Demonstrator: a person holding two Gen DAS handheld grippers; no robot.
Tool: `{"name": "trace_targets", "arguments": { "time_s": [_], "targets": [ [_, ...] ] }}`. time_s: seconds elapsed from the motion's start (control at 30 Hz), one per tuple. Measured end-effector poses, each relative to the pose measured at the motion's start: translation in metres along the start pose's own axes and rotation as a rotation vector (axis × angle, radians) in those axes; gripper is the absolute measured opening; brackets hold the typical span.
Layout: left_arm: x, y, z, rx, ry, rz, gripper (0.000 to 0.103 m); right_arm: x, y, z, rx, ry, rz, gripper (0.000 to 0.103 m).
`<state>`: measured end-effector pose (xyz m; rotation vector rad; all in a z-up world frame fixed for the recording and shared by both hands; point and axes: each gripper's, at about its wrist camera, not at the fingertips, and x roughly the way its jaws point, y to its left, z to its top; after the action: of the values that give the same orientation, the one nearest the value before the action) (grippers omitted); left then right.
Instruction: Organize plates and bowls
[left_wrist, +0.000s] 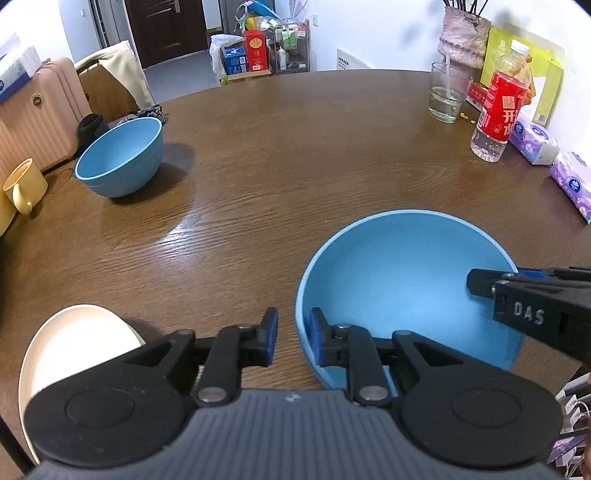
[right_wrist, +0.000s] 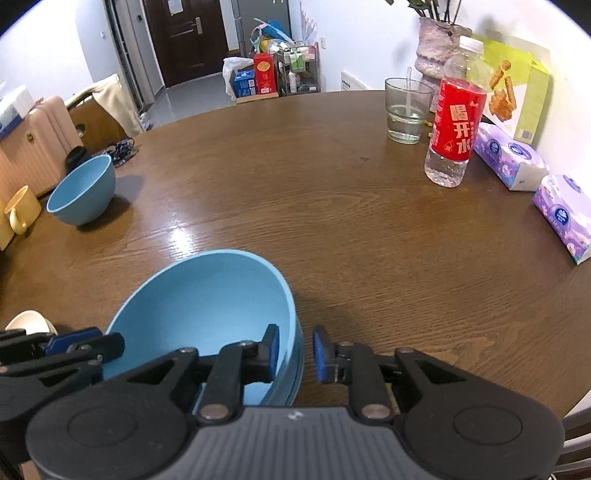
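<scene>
Straddling the near blue bowl's (left_wrist: 399, 280) left rim at the bottom of the left wrist view, the left gripper (left_wrist: 293, 338) is sitting w/ jaws parted: one pad inside the bowl, the other outside over bare table (left_wrist: 280, 155), not clamping the wall. Right gripper (left_wrist: 480, 284) is reaching in from the right edge of that frame, its tip lying over the bowl's right rim; can't tell from there how wide it's standing.

Right wrist view is settling that: right gripper (right_wrist: 295, 349) is also standing released, rim of the same bowl (right_wrist: 207, 295) running btwn its pads, a visible gap on each side. Left gripper (right_wrist: 74, 341) is poking in at the lower left, at the bowl's opposite rim.

Cream plate (left_wrist: 77, 343) is lying at lower left of the left wrist view, partly under the gripper body; right view is showing only a sliver of it (right_wrist: 29, 321). Second blue bowl (left_wrist: 120, 157) is sitting upright at mid left, well apart from both grippers, w/ a yellow mug (left_wrist: 24, 184) beside it at the frame edge. Glass (right_wrist: 406, 110), red-label bottle (right_wrist: 454, 122) and tissue packs (right_wrist: 511, 157) are standing at upper right.
</scene>
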<state>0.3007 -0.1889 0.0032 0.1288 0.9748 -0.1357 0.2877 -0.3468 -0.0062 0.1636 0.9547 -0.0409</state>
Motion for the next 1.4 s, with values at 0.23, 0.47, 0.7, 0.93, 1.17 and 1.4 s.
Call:
{"name": "trace_targets", "arguments": {
  "time_s": [0.23, 0.47, 0.7, 0.93, 1.17, 1.4],
  "targets": [
    [0.0, 0.001, 0.0, -0.008, -0.001, 0.001, 0.024, -0.013, -0.004, -0.001, 0.009, -0.029, 0.009, 0.021],
    [0.0, -0.002, -0.002, -0.001, -0.003, -0.008, 0.019, -0.023, 0.001, -0.011, -0.009, -0.047, 0.024, 0.008],
    [-0.001, -0.004, -0.004, 0.001, -0.007, -0.03, 0.015, -0.018, -0.014, -0.018, 0.078, -0.077, 0.103, 0.005],
    [0.002, -0.005, -0.006, 0.003, -0.004, -0.024, 0.014, -0.012, -0.017, -0.027, 0.111, -0.101, 0.121, 0.004],
    [0.001, -0.003, -0.006, -0.003, -0.018, -0.023, 0.008, -0.009, -0.019, -0.033, 0.138, -0.119, 0.124, 0.004],
    [0.0, -0.003, -0.007, -0.002, -0.039, -0.017, 0.008, -0.009, -0.019, -0.038, 0.149, -0.154, 0.126, 0.005]
  ]
}}
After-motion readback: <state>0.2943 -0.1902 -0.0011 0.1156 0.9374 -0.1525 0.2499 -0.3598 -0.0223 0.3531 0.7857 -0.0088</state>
